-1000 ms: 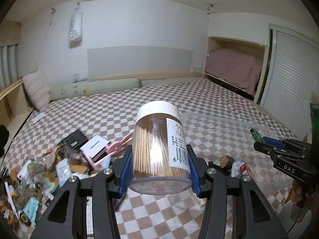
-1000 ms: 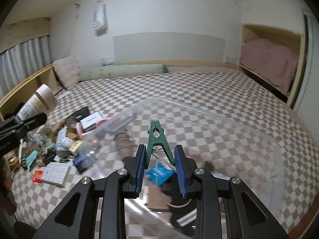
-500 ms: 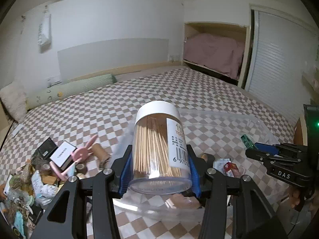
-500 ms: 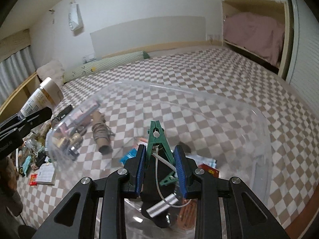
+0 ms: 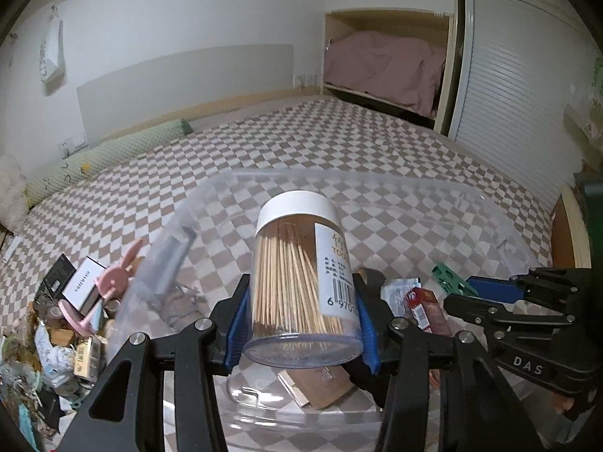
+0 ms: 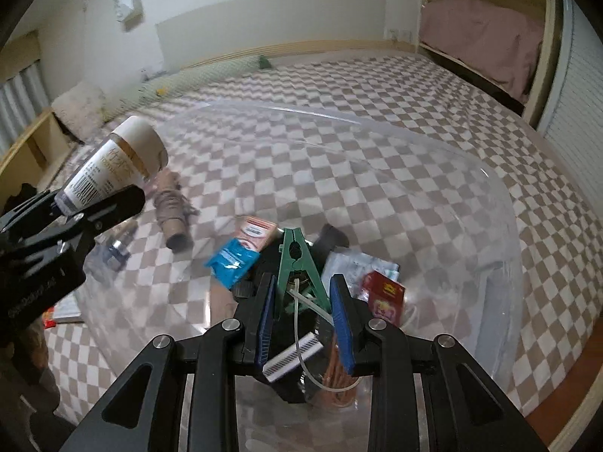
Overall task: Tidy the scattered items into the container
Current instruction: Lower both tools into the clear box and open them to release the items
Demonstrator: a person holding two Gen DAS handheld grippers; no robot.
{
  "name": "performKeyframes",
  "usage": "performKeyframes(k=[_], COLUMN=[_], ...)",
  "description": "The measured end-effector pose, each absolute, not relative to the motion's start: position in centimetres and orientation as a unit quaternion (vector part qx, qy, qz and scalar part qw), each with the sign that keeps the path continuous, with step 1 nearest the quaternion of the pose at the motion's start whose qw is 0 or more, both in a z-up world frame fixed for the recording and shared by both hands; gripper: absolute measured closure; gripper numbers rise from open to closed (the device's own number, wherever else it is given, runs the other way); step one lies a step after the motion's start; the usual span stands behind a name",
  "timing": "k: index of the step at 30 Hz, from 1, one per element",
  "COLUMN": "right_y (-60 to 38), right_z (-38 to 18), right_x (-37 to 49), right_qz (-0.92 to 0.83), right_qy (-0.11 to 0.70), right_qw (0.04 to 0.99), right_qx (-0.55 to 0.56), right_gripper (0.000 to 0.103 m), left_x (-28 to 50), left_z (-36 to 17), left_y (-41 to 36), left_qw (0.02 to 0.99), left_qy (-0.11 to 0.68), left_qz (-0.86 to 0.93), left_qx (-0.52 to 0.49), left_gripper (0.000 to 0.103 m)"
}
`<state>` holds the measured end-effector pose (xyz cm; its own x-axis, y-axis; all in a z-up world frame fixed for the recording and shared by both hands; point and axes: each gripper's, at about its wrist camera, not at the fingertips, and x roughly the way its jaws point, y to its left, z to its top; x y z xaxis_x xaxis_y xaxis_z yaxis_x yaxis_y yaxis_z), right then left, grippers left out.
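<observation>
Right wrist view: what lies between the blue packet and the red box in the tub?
The green clip, held by the right gripper, lies between the blue packet and red box, in the right wrist view.

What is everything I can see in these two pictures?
Clear plastic tub: one, transparent, on the checked bed, below both grippers.
Clear toothpick jar with white lid: one, held in the left gripper above the tub.
Green plastic clothes peg: one, between the right gripper's fingers, over the tub.
Blue sachet: one, inside the tub.
Small red box: one, inside the tub.
Pink rabbit-eared holder: one, in the pile left of the tub.
Brown cardboard roll: one, on the bed left of the tub.
Green bolster pillow: one, at the headboard.
Left gripper: black with blue pads, shut on the jar.
Right gripper: same, shut on the peg.
</observation>
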<state>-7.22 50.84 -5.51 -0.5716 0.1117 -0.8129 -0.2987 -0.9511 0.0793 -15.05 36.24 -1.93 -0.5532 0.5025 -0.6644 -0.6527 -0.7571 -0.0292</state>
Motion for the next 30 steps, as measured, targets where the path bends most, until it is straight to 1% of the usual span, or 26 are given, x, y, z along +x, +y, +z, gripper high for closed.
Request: performKeyframes(k=[5, 18, 19, 20, 21, 22, 30], right_y=[51.5, 51.6, 51.7, 51.7, 51.7, 51.7, 51.6], right_z=[-5.9, -6.8, -6.8, -6.9, -6.7, -6.5, -6.4], right_x=[-7.4, -7.7, -7.8, -7.8, -7.7, -7.7, -7.7], right_qz=[0.867, 0.854, 0.853, 0.852, 0.853, 0.854, 0.858], right_qy=[0.126, 0.145, 0.147, 0.149, 0.149, 0.150, 0.147], right_qw=[0.127, 0.118, 0.118, 0.117, 0.116, 0.115, 0.116], right_qx=[-0.465, -0.486, -0.487, -0.489, -0.487, -0.485, -0.479], right_gripper=[0.074, 0.072, 0.071, 0.059, 0.050, 0.038, 0.037], left_x=[-14.8, -15.2, -15.2, -15.1, -15.1, -15.1, -15.1], left_z=[-2.7, -4.6, -4.7, -4.7, -4.8, -4.9, -5.6], left_y=[37.3, 39.4, 39.6, 39.7, 39.9, 39.9, 40.2], left_qw=[0.334, 0.342, 0.343, 0.344, 0.345, 0.345, 0.345], left_qy=[0.120, 0.126, 0.126, 0.126, 0.126, 0.126, 0.127], left_qz=[0.866, 0.843, 0.841, 0.839, 0.838, 0.837, 0.832], left_qx=[-0.352, -0.397, -0.400, -0.402, -0.404, -0.405, -0.416], left_gripper=[0.054, 0.054, 0.054, 0.054, 0.054, 0.054, 0.054])
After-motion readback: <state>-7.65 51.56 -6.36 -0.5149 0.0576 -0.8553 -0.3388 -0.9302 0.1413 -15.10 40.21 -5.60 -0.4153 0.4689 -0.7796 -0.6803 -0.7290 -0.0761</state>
